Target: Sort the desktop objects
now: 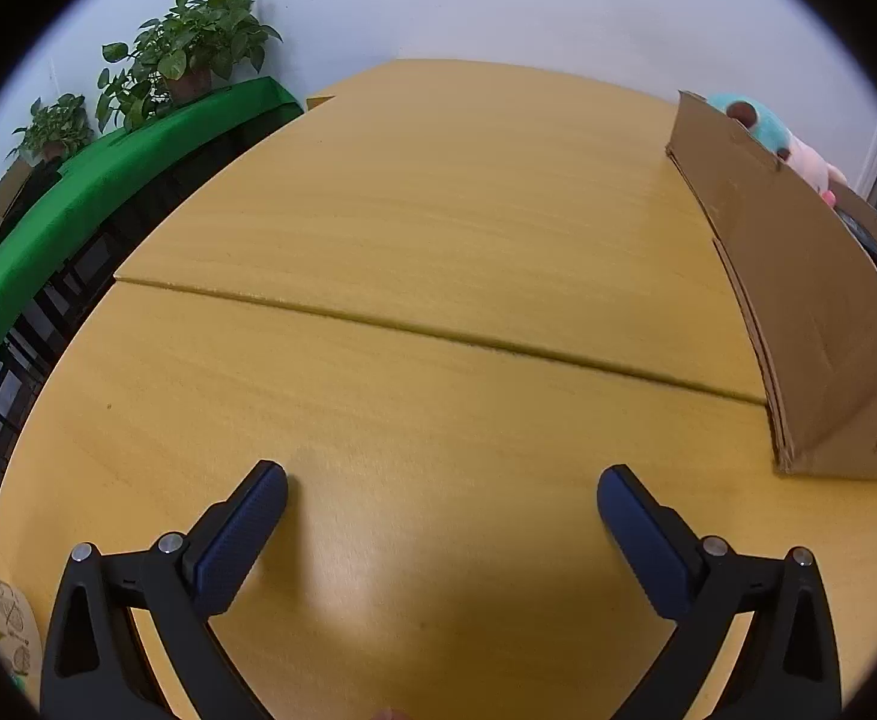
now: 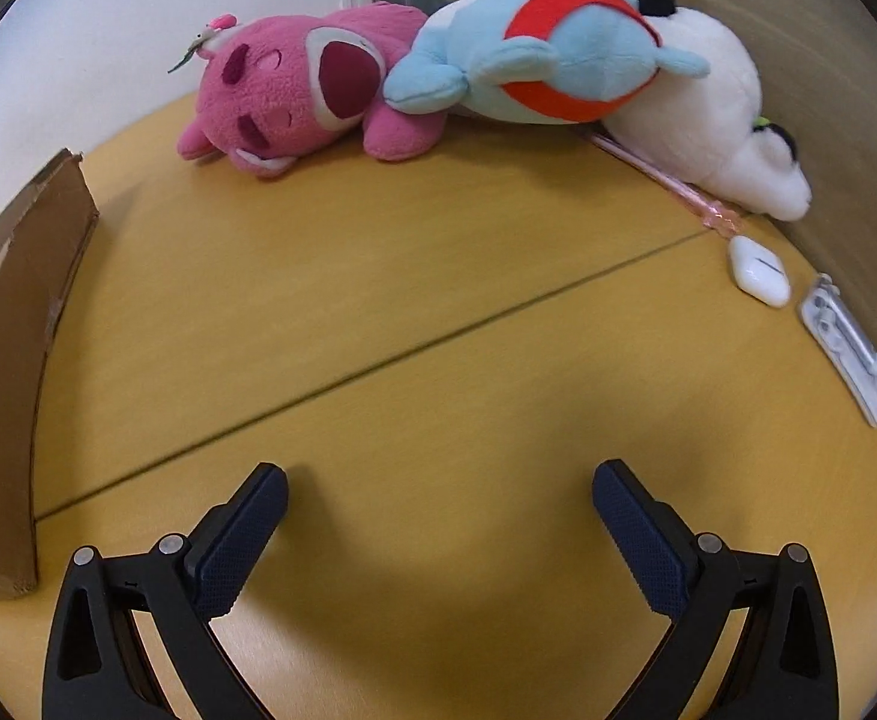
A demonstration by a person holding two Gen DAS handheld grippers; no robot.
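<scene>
My left gripper (image 1: 441,483) is open and empty above the bare yellow wooden table (image 1: 414,228). A cardboard box (image 1: 810,312) stands to its right, with plush toys (image 1: 762,126) showing behind it. My right gripper (image 2: 438,480) is open and empty above the table (image 2: 378,276). Ahead of it lie a pink plush bear (image 2: 294,90), a blue plush with a red band (image 2: 546,48) and a white plush (image 2: 714,120). A white earbud case (image 2: 759,270) and a clear packet with a metal item (image 2: 843,342) lie at the right. A pink stick (image 2: 666,180) pokes out from under the white plush.
A green ledge (image 1: 108,180) with potted plants (image 1: 192,54) runs along the left of the table. The cardboard box (image 2: 12,360) stands at the left in the right wrist view. A brown partition (image 2: 846,120) closes the right side. A seam (image 1: 438,330) crosses the tabletop.
</scene>
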